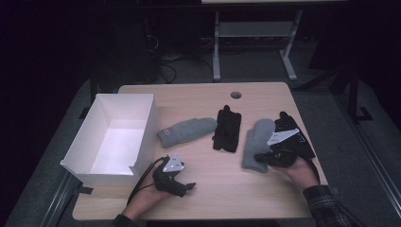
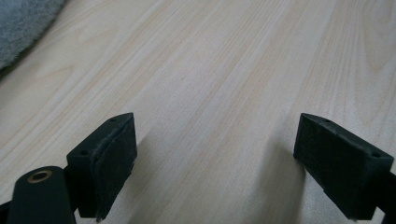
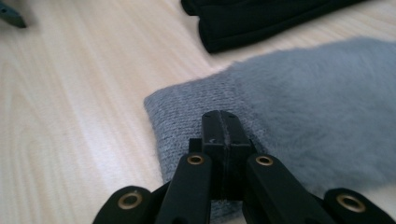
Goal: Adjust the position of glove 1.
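right gripper [image 3: 223,126]: jaws together, seemingly pinching the knit cuff of the grey mitten [image 1: 257,142] at lower right of the high view.
left gripper [image 2: 215,154]: jaws apart over bare table [image 1: 227,189], holding nothing.
risk: the pinch looks shallow, so the cuff may slip out when lifted.
risk 2: dragging could snag the black glove [image 1: 288,124] just beside it.
box [image 1: 142,137]: white, at left.

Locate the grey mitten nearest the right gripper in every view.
High view: grey mitten, right of centre.
Left gripper view: grey fuzz in the top-left corner; which mitten, cannot tell.
Right gripper view: centre and right, under the shut right gripper.
Shared landmark: the pale wooden table.
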Demonstrator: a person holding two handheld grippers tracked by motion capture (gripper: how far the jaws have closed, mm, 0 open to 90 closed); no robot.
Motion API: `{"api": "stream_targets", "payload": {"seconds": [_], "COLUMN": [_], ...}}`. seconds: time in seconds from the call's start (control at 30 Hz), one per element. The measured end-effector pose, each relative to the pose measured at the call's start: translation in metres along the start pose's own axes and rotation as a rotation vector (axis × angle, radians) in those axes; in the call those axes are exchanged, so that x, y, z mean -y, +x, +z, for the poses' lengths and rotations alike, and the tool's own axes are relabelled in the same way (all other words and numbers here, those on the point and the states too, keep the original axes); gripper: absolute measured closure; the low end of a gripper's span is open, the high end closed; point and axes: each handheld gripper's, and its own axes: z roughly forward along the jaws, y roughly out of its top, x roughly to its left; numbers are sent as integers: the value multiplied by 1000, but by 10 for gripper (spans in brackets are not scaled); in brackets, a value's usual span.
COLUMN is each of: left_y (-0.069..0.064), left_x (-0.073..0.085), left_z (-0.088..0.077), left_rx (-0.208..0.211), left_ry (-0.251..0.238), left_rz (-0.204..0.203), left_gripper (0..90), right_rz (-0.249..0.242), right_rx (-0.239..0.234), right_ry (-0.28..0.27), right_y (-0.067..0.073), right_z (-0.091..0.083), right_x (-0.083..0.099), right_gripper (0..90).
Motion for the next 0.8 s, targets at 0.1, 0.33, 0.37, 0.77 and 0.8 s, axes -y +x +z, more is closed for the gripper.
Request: {"api": "stream_targets", "payload": {"seconds": [0.1,0.33,0.37,0.77,0.8], "left_y": [0,0,0,0,0], "left_x": [0,0,0,0,0], "left_z": [0,0,0,0,0], "left_rx": [0,0,0,0,0], "left_ry": [0,2,2,2,2], "left_rz": [0,3,3,2,2], "left_gripper": [126,127,127,126,127], "right_rz": [-14,10,25,51,41], "right_rx": [-7,35,44,84,84], "right_ry": [-6,-75,-79,33,38], "right_y": [4,-14,-18,-42,-39], "right_z": [-2,-13,-13,14,15], "right_x": [-3,-16,-18,-14,-14], "right_gripper": [900,900,900,900,900]}}
